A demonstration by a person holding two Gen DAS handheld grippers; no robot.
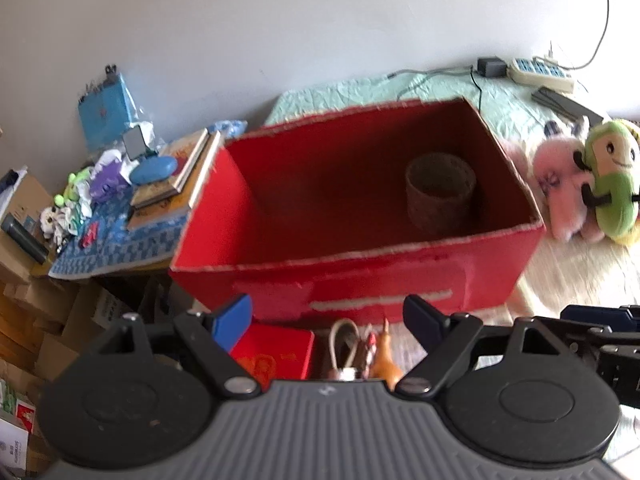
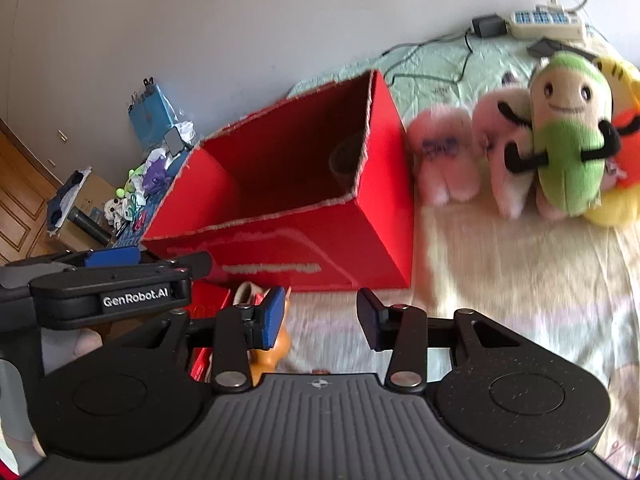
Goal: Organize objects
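Two hand-held grippers hang over a bed. The left gripper (image 1: 328, 320) has its jaws spread wide with nothing between them; the right gripper (image 2: 322, 316) is likewise released and empty, its blue-padded fingers (image 2: 274, 318) well apart. Seen from the right wrist, the left tool sits just to the left of the right one.

Just below the fingers lie a small red box (image 1: 276, 354), a metal padlock (image 1: 344, 350) and an orange figurine (image 1: 384, 364), close together in front of the big box.

Beyond them an open red cardboard box (image 1: 360, 280) stands on the cream bedspread (image 2: 500, 260). A brown woven cup (image 1: 440, 192) sits upright inside it, near the right end wall.

To the right of the box, outside it, a pink plush toy (image 2: 444, 156) and a green plush toy (image 2: 568, 140) lean together, with a yellow plush (image 2: 616, 204) behind them.

To the left, a side table (image 1: 120, 240) with a blue patterned cloth carries stacked books (image 1: 176, 184), a blue case (image 1: 154, 170) and small clutter.

Farthest off, a white power strip (image 1: 540, 72) and a black adapter (image 1: 492, 66) lie by the wall.
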